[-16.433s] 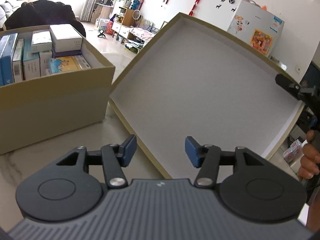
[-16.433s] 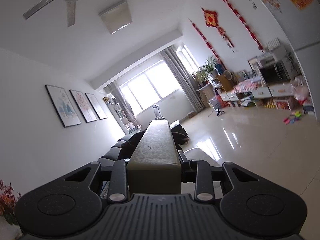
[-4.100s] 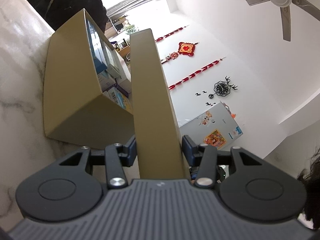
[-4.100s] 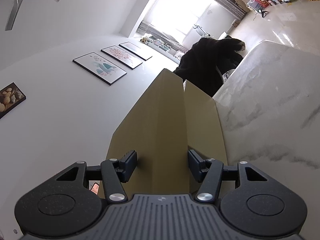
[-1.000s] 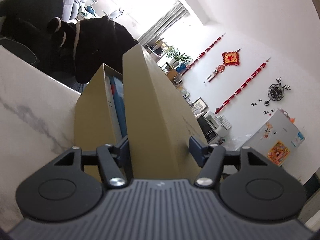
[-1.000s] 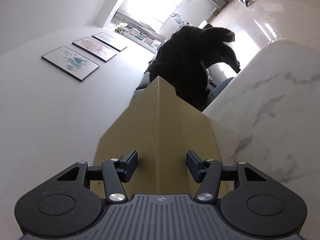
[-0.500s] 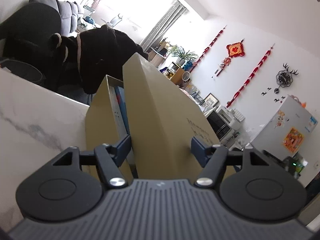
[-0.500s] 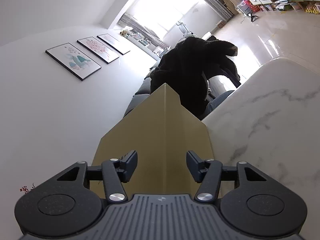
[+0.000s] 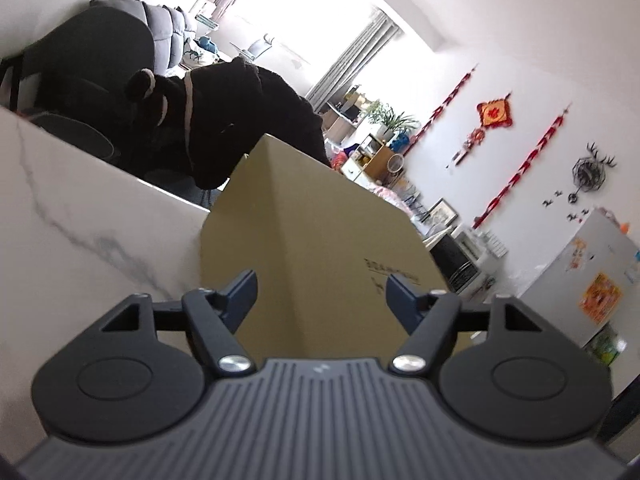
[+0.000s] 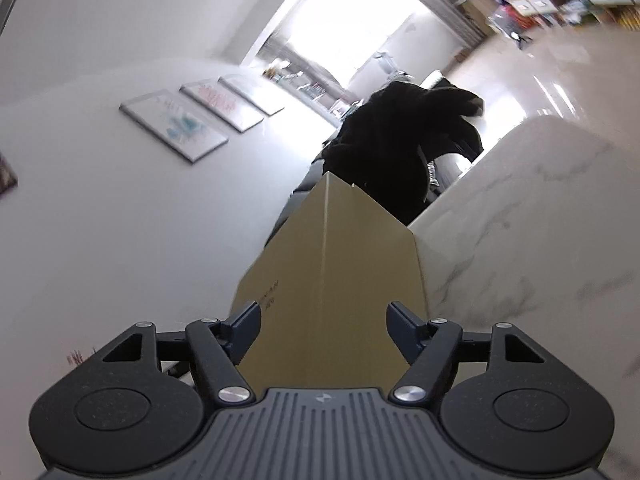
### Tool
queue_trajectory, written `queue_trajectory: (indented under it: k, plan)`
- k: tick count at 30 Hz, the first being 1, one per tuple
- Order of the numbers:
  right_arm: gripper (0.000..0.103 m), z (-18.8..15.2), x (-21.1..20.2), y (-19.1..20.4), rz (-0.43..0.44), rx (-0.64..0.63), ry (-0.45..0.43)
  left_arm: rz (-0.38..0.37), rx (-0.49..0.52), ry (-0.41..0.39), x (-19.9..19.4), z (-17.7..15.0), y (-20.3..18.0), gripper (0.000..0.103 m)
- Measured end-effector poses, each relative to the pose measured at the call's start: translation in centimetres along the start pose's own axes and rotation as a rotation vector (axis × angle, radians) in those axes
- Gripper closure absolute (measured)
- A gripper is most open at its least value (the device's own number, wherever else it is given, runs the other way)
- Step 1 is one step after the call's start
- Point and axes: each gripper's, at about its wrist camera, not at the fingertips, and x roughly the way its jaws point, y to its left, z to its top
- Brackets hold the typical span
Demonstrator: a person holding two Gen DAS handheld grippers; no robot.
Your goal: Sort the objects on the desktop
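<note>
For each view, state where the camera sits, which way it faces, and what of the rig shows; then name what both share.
Left wrist: on the left gripper, looking along its open fingers at the tan box on the marble table.
Right wrist: on the right gripper, fingers open, facing the same box from its other end.
Shared: box, table, dark coat behind.

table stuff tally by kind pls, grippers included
box: 1
table: 1
grippers: 2, left gripper and right gripper, both open with the box between their jaws
total: 4
</note>
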Motion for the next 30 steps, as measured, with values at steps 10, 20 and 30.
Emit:
queue_trajectory:
  k: [10, 20, 30]
  plan:
    - [0.030, -2.1, -1.2, -0.4, -0.004, 0.008, 0.011, 0.011, 0.137, -0.010, -2.4, -2.8, -0.7, 0.032]
    - [0.030, -4.1, -1.7, -0.6, -0.009, -0.038, 0.065, -0.080, 0.150, 0.014, -2.9, -6.4, 0.6, 0.032]
    - [0.039, -4.8, -1.2, -0.3, 0.026, -0.049, 0.093, -0.150, 0.133, -0.003, -2.7, -7.2, 1.0, 0.037]
